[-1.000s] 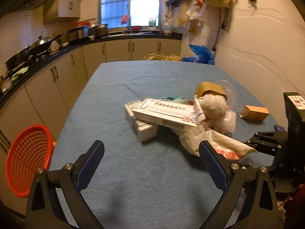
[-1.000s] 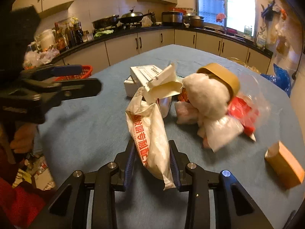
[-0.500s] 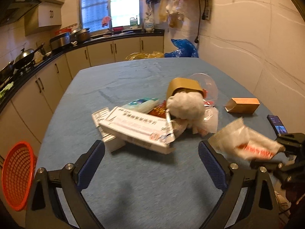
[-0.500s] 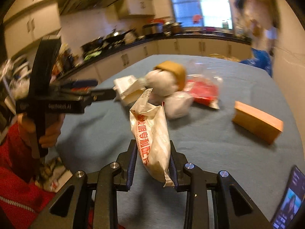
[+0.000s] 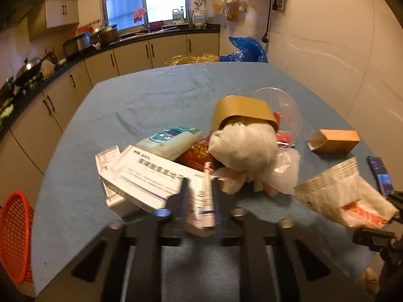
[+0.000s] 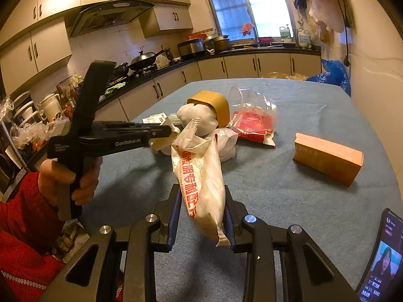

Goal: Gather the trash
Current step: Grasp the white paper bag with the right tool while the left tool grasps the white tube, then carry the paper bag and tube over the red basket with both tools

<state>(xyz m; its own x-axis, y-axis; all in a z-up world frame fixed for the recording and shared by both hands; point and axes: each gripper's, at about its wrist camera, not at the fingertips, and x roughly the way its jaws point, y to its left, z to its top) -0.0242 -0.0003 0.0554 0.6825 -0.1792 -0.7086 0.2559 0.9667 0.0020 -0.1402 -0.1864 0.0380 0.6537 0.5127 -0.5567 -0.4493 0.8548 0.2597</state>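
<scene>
My left gripper (image 5: 200, 201) is shut on a small white tube (image 5: 205, 206) at the near edge of the trash pile. The pile holds a long white box (image 5: 148, 176), a blue-white pack (image 5: 171, 139), a brown paper cup (image 5: 241, 112) stuffed with white tissue (image 5: 241, 146), and clear plastic. My right gripper (image 6: 202, 201) is shut on a white wrapper with red print (image 6: 201, 176), held above the blue table (image 6: 289, 188); the wrapper also shows at the right of the left wrist view (image 5: 347, 201). The left gripper shows in the right wrist view (image 6: 161, 133).
An orange carton (image 6: 327, 158) lies to the right of the pile. A phone (image 6: 380, 259) lies at the table's near right edge. A red basket (image 5: 15, 236) stands on the floor left of the table. Kitchen cabinets run along the left and far walls.
My left gripper moved forward to the pile and closed on the white tube. My right gripper stays shut on the wrapper and has drawn back to the right.
</scene>
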